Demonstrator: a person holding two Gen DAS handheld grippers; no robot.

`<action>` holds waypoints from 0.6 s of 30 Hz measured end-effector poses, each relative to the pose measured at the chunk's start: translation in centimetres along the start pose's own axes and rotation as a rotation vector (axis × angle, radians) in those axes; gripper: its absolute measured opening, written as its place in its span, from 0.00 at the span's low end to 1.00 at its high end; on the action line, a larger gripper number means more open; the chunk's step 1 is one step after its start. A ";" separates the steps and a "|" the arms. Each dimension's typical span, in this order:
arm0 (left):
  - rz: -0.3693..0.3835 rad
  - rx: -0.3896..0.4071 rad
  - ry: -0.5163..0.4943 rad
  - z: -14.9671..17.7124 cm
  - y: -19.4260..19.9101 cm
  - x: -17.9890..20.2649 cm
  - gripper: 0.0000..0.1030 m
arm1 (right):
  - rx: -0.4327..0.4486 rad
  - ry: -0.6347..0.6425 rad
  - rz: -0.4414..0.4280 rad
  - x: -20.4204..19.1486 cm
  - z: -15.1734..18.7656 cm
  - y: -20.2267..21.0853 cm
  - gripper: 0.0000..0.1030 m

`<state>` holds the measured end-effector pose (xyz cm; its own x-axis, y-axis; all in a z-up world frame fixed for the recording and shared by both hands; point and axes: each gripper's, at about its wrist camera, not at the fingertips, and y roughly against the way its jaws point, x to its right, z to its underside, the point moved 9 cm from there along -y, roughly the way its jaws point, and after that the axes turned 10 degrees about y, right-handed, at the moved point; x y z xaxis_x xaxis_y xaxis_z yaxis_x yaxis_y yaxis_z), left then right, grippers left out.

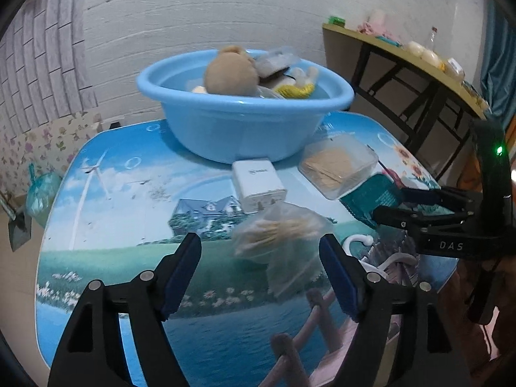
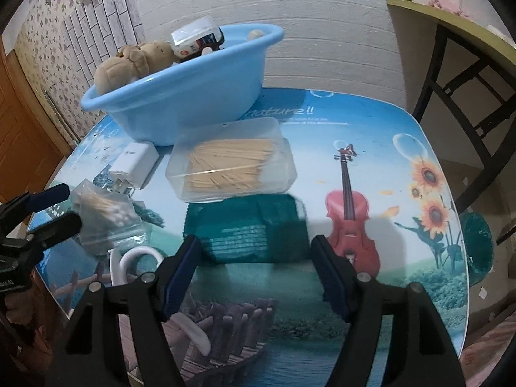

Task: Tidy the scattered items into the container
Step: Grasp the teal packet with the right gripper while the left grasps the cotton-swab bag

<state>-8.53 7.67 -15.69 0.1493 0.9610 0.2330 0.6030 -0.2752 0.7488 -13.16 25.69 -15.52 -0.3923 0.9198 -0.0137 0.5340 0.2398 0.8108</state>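
Partly done: plush bear (image 1: 230,72) in basin (image 1: 245,129); charger (image 1: 258,183), toothpick box (image 2: 230,167), bags left mid-counter (image 2: 380,129); left tool (image 1: 259,277), right tool (image 2: 254,274) agape, empty.

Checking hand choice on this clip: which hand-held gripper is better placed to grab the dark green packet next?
Right. The right hand-held gripper is open, its fingers flanking the dark green packet; the left hand-held gripper faces the cotton-swab bag.

Light-blue basin (image 1: 242,129), dark-green packet (image 2: 254,229)
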 end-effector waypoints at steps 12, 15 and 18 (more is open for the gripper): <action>0.029 -0.081 -0.060 1.1 -2.0 1.6 0.38 | 0.010 0.073 -0.009 -1.7 -0.2 -0.4 0.68; 0.037 -0.069 -0.082 1.0 -1.5 1.7 0.28 | 0.024 0.079 -0.035 -2.0 -0.2 -0.1 0.57; 0.046 -0.059 -0.094 1.0 -1.0 1.8 0.22 | 0.036 0.052 -0.094 -2.1 -0.3 0.2 0.30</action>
<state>-8.11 9.68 -16.63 0.2497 0.9451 0.2107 0.5474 -0.3173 0.7744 -12.46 23.71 -15.19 -0.4799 0.8754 -0.0576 0.5188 0.3361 0.7860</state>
